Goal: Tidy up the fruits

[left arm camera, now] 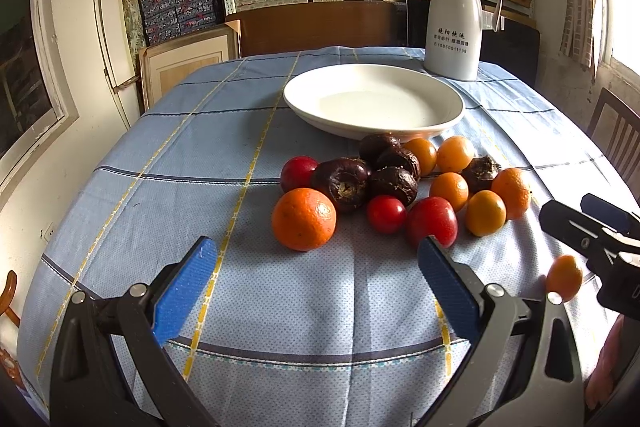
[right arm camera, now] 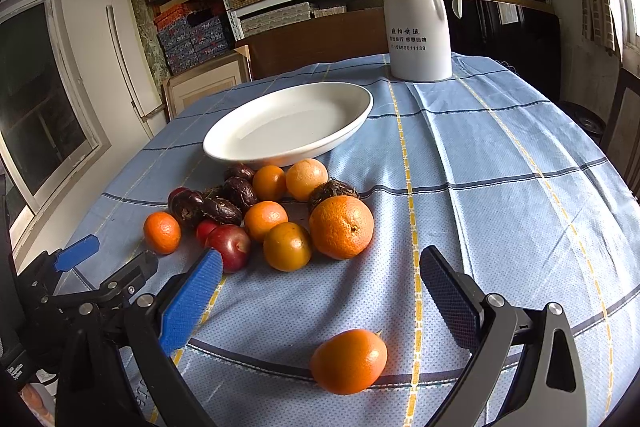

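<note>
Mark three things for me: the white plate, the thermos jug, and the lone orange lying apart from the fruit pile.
white plate [right arm camera: 224,147]: right wrist view, near rim.
thermos jug [right arm camera: 420,19]: right wrist view, middle of body.
lone orange [right arm camera: 349,361]: right wrist view, centre of peel.

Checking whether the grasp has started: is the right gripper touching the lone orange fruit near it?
Apart. The right wrist view shows the lone orange fruit lying on the tablecloth between the open right gripper fingers, cloth visible on both sides.

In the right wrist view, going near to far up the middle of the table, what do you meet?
Lone orange fruit lying between the right gripper's fingers → fruit pile → white plate → white jug at the far edge.
</note>
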`<state>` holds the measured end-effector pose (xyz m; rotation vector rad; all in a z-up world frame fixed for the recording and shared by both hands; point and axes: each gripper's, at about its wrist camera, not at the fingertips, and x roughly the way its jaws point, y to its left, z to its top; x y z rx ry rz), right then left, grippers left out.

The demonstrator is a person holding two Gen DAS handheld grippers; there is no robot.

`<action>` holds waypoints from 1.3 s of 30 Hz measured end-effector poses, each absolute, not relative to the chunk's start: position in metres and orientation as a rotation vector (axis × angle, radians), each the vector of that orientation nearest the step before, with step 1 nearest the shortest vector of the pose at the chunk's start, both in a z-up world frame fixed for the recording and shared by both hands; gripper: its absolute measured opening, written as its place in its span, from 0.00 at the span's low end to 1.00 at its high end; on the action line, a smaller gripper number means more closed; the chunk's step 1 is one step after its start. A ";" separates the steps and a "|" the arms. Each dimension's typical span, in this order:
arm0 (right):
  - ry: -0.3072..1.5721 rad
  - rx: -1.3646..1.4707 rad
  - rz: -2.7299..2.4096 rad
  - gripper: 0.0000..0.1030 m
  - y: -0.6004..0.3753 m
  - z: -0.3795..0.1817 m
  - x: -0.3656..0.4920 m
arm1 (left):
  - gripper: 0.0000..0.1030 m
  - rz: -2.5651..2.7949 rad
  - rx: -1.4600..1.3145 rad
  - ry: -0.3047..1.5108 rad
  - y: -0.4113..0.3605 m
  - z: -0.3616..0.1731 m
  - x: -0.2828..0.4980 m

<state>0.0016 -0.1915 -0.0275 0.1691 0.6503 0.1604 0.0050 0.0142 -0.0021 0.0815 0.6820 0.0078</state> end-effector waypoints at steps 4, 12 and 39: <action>0.650 0.171 0.160 0.97 -0.192 -0.028 0.002 | 0.96 0.008 0.081 0.682 0.014 -0.002 0.005; 0.651 0.177 0.163 0.97 -0.191 -0.027 0.001 | 0.96 0.010 0.081 0.683 0.015 -0.003 0.006; 0.656 0.195 0.165 0.97 -0.191 -0.028 0.003 | 0.96 0.008 0.084 0.686 0.014 -0.003 0.006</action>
